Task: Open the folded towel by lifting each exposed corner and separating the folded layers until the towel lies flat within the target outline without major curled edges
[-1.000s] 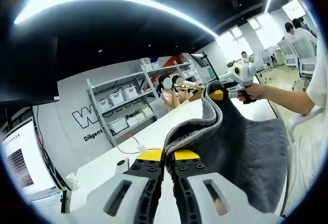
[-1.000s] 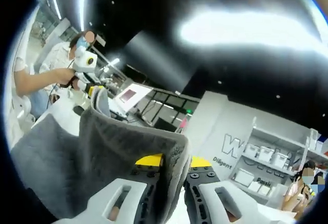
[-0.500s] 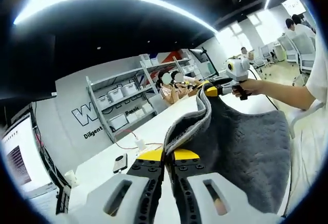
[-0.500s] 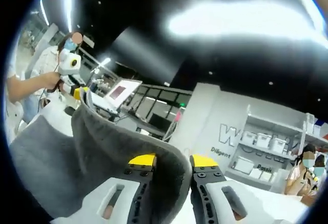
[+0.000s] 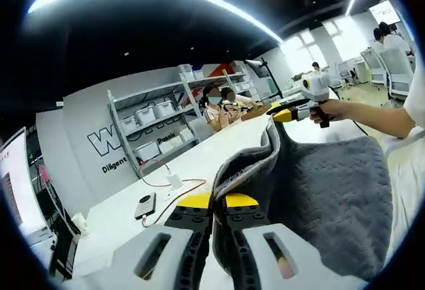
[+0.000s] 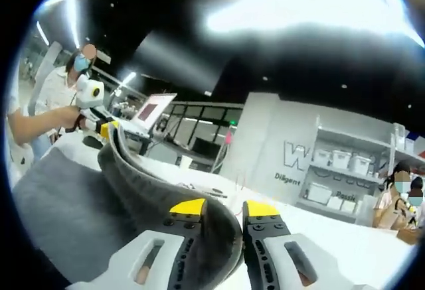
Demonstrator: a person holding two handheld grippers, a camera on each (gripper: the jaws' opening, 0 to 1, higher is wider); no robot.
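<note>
Towel (image 5: pixel 332 197) is hanging stretched in the air between both grippers, sagging toward 5 o'clock (soft, limp, light). Left gripper (image 5: pixel 218 202) and right gripper (image 6: pixel 222 208) are each pinching a corner; hemmed corners are giving surest purchase.

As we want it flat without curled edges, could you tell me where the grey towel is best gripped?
At its two top corners, pinched from above along the hem. The grey towel hangs as a sheet between the left claw and right claw, each shut on a corner. The top edge sags and rolls between them, so corner holds, drawn apart, should tension it.
</note>
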